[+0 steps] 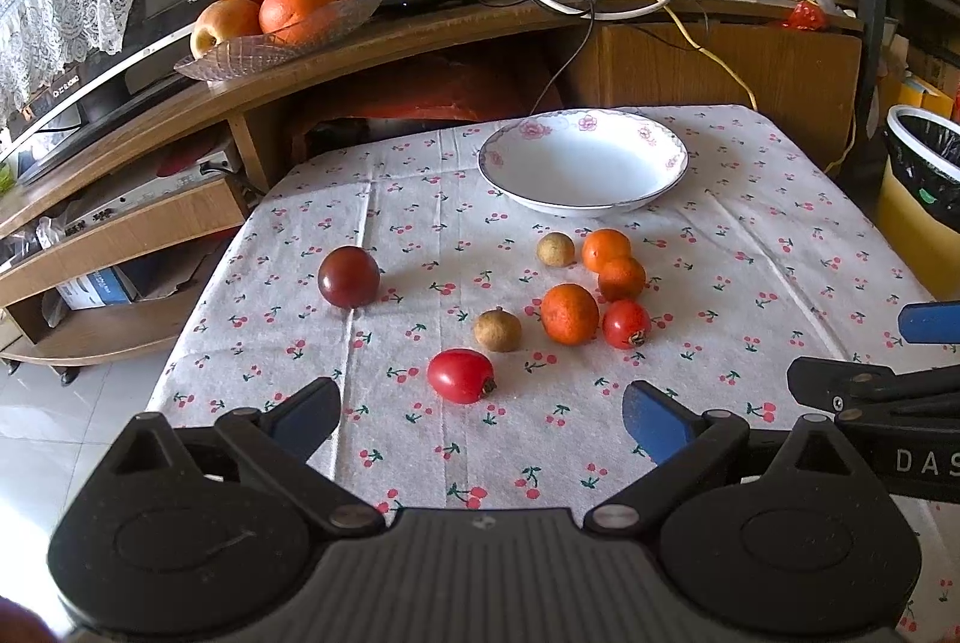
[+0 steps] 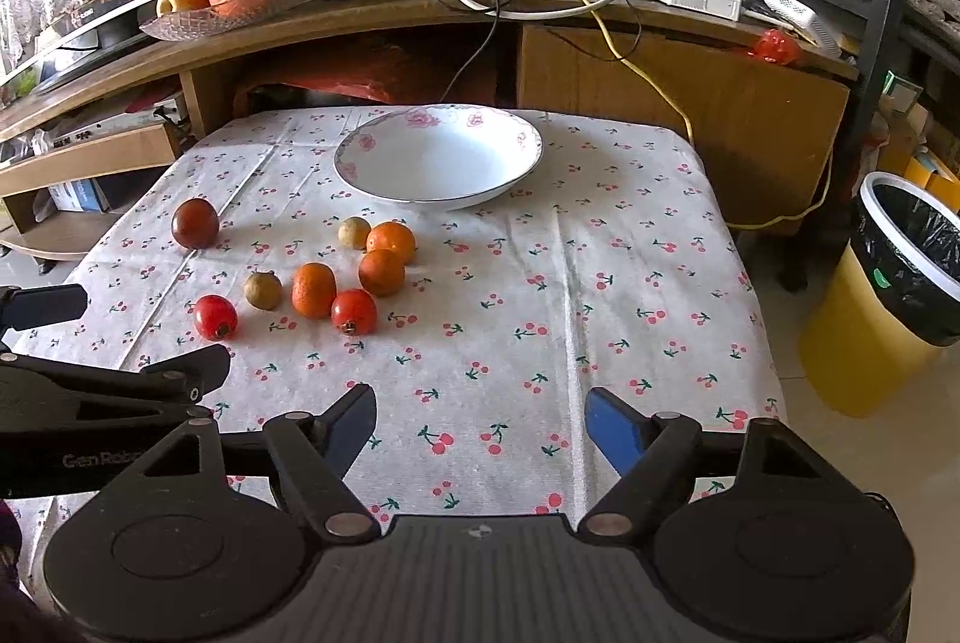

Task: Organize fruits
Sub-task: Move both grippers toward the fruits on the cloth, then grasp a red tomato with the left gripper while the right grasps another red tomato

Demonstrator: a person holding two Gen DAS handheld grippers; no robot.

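- The left tool (image 1: pixel 480 418) is spread wide with nothing in it. It hangs over the near edge of the bench (image 1: pixel 750 247).
- The right tool (image 2: pixel 480 424) is spread wide too and holds nothing. It is over the near part of the cherry cloth (image 2: pixel 600 295).
- A white bowl (image 1: pixel 583 161) with pink flowers sits at the far side of the bench. Nothing is in it.
- Three small oranges (image 1: pixel 569 314) sit close together near the middle.
- One red tomato (image 1: pixel 461 376) is closest to the left tool. Another red tomato (image 1: pixel 626 323) touches an orange.
- Two little brown fruits (image 1: pixel 497 329) lie near the oranges.
- A dark round fruit (image 1: pixel 348 277) sits alone on the left.
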